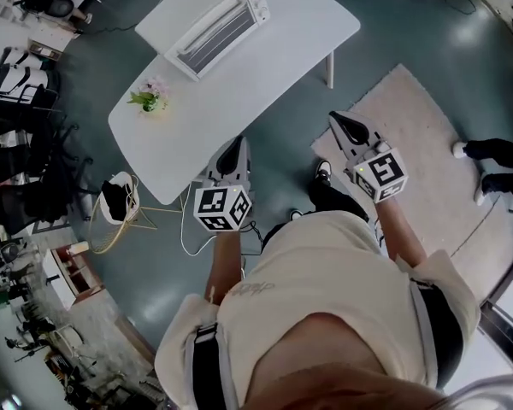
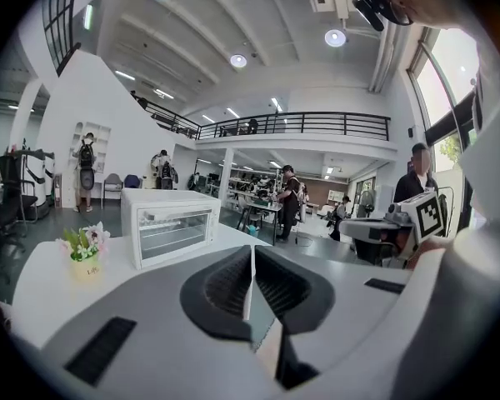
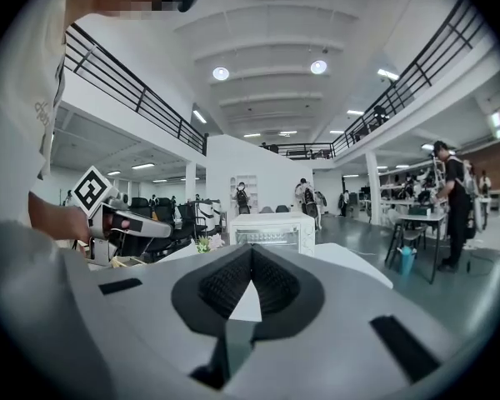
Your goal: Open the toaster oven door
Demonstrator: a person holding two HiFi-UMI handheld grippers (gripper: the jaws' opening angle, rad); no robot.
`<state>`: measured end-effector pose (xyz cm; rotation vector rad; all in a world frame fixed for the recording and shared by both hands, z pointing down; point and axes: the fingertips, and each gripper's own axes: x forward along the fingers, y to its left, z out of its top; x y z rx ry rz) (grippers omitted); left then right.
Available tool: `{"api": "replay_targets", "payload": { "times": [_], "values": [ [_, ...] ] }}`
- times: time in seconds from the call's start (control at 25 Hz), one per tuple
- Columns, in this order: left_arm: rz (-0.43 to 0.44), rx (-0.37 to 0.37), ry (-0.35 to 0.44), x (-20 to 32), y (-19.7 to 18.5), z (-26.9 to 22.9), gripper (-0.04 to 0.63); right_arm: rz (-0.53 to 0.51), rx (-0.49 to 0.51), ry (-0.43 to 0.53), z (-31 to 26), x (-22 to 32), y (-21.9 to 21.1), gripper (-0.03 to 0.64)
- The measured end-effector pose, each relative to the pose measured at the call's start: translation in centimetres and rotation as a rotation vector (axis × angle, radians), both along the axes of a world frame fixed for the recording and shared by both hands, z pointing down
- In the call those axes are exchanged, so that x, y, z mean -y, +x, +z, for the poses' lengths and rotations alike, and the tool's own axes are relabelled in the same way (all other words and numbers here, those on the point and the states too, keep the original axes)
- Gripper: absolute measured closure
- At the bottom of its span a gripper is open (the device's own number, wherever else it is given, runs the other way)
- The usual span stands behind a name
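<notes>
Both grippers are empty with jaws pressed together, nothing between them. The left gripper point(image 1: 238, 146) hangs over the near edge of the white worktop point(image 1: 284, 43), and the right gripper point(image 1: 339, 121) is off the edge, above the floor beside a rug point(image 1: 427, 143). The toaster oven point(image 1: 218, 26) sits at the far end of the worktop, door shut and glass front facing the person, well apart from both grippers. A small flower pot point(image 1: 149, 99) stands between, off to the left. Likely reason for the pose is approach not started: the forearms are tucked near the waist, elbows bent, and the grippers point forward and slightly down at the oven, roughly parallel. The right one sits a bit further forward. Each gripper view frames the oven ahead. Judged, the task is not begun: a gripper needs to spread its jaws and travel to the door handle at the top of the front.
</notes>
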<state>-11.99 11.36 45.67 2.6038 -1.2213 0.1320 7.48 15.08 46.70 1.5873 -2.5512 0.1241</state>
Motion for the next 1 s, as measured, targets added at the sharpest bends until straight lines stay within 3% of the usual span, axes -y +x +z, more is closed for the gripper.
{"api": "replay_targets", "payload": {
  "times": [0.56,0.76,1.0],
  "values": [
    [-0.076,0.015,0.01,9.2,6.4,-1.3,0.568,-0.136,0.014,0.033,-0.6,10.9,4.5,0.611],
    [-0.091,0.047,-0.044,9.6,7.1,0.3,0.569,-0.171,0.047,-0.012,1.0,11.9,4.6,0.611],
    [-0.12,0.049,-0.045,11.0,6.6,0.5,0.569,-0.186,0.079,-0.017,1.3,13.2,4.3,0.611]
  ]
}}
